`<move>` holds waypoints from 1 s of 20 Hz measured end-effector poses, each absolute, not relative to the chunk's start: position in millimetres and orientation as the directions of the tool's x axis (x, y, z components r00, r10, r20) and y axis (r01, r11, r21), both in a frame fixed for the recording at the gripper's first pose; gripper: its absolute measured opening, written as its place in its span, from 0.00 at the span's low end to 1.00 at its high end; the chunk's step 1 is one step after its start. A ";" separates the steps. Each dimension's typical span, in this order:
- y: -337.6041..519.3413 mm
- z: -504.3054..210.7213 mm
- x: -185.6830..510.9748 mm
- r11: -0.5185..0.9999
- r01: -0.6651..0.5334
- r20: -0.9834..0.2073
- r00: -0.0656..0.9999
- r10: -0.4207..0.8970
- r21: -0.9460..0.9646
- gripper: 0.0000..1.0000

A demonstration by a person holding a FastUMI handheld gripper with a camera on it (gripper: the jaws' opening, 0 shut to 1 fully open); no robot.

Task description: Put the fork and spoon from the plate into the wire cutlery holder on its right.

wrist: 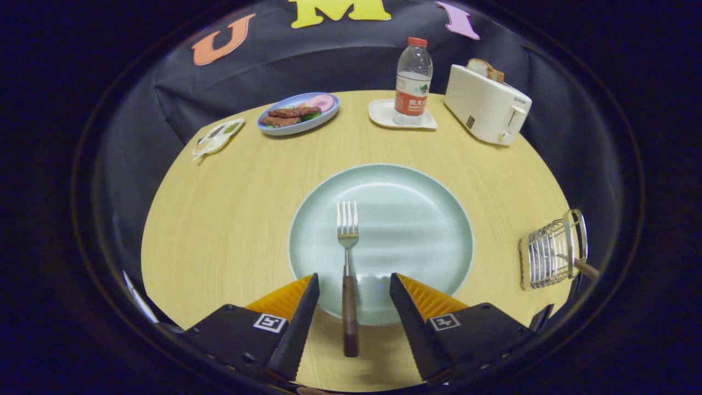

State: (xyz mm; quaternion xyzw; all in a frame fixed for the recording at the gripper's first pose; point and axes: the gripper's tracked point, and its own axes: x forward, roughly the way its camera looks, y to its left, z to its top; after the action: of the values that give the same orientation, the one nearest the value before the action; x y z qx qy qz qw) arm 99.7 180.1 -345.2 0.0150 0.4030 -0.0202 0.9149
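The gripper [354,285] stands spread open with the wooden handle of the fork [347,263] lying between its fingers, touched by neither, the handle end on the round wooden table [219,219] and the tines resting on the pale green plate [406,219]. Right of the plate sits the wire cutlery holder [551,252], partly cut off, with a wooden handle poking out that may be the spoon's. Beyond stand a white toaster [485,107] holding bread, a water bottle [413,79] on a small white tray [384,115], a blue plate of food [299,112] and a small packet [216,137] too blurred to identify.
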 end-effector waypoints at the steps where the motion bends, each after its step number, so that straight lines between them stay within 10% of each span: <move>1: 181.0 -346.5 102.1 0.998 0.061 -0.738 0.674 -0.038 0.004 0.74; 12: 177.0 -365.8 99.4 0.998 0.058 -0.769 0.637 -0.046 -0.011 0.12; 20: 150.8 -336.1 90.0 0.996 -0.059 -0.747 0.665 -0.014 -0.072 0.04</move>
State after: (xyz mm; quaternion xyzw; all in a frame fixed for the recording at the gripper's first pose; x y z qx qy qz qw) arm 90.0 150.8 -336.1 -0.0449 0.4092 0.0123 0.9113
